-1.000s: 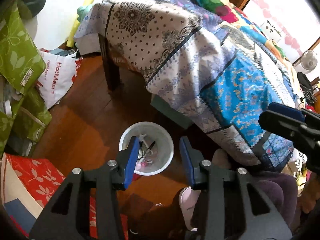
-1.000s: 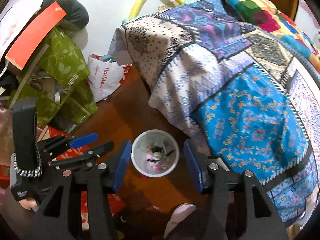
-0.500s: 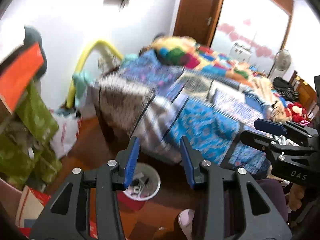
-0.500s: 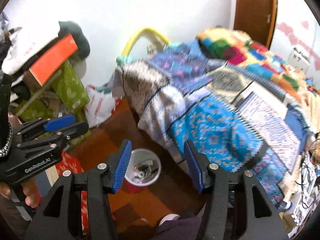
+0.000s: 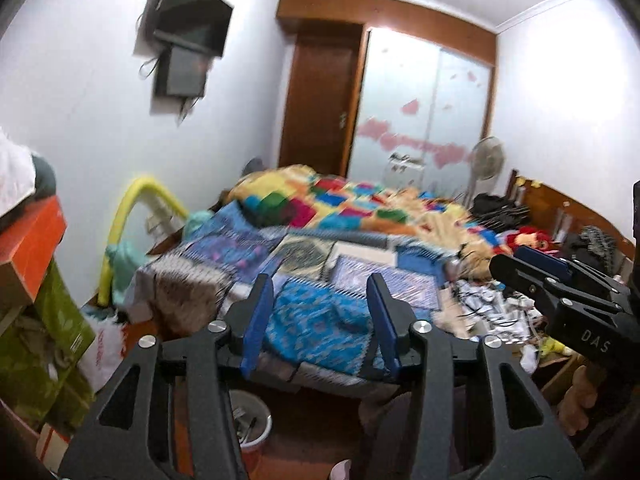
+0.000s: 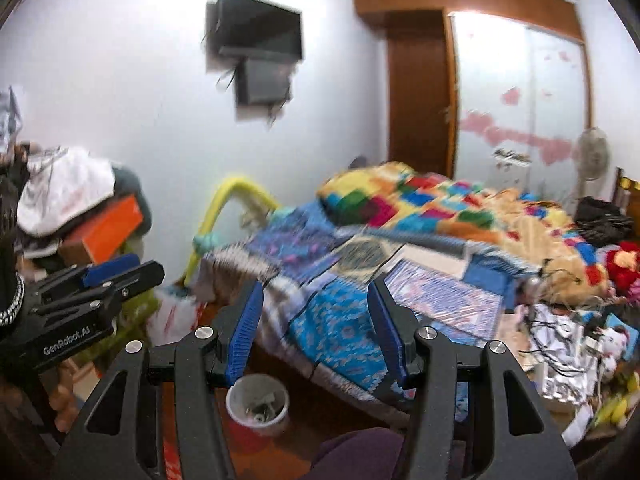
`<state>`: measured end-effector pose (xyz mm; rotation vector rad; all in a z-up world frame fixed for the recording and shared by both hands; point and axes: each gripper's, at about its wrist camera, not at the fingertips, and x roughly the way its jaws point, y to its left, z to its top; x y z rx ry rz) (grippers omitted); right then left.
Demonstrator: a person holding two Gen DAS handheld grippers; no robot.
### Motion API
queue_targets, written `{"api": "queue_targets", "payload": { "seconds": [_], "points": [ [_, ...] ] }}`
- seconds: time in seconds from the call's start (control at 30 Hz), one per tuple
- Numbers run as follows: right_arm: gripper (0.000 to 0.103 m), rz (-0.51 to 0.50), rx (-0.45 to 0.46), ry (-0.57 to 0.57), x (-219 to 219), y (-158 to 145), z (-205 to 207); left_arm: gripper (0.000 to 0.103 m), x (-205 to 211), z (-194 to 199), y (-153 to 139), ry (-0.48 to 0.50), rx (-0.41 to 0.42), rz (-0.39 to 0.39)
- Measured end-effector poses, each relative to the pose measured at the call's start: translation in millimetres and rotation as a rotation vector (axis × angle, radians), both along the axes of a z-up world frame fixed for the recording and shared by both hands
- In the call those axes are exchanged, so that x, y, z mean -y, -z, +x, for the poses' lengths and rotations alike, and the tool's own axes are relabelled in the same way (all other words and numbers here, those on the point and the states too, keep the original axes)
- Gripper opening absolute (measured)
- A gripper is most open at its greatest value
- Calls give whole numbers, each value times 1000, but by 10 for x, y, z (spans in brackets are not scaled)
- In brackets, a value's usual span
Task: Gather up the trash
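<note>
With both the left gripper [image 5: 316, 316] and the right gripper [image 6: 314, 322] spread and empty, the left's jaws just widened, we judged it best to scan the cluttered bed [image 6: 460, 248] for trash before returning to the bin [image 6: 258, 402].

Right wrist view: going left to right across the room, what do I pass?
left gripper → orange box → yellow tube → wall-mounted TV → wooden door → standing fan → red plush toy

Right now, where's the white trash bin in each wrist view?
Left wrist: white trash bin at bottom, left of centre, mostly hidden behind the left gripper's arm.
Right wrist: bottom centre, in plain view on the floor by the bed corner, below the right gripper's left finger.
Shared landmark: yellow arch at the bed's foot.
</note>
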<state>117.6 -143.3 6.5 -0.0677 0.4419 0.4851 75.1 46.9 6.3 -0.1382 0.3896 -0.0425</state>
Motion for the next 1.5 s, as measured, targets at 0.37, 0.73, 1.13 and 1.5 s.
{"api": "queue_targets", "payload": {
  "seconds": [0.37,0.73,1.13,1.5],
  "points": [
    [76,34,105,160,275,-22,-569,99,262,-463,13,41,50,30],
    [103,103,58,209,470,67,-720,102,313,-645,134,29,32,57],
    [103,75,67,207,455,90,-853,102,321,-659,180,33,19,46],
    [103,68,63,202,446,94,-867,102,302,-653,195,30,14,37]
  ]
}}
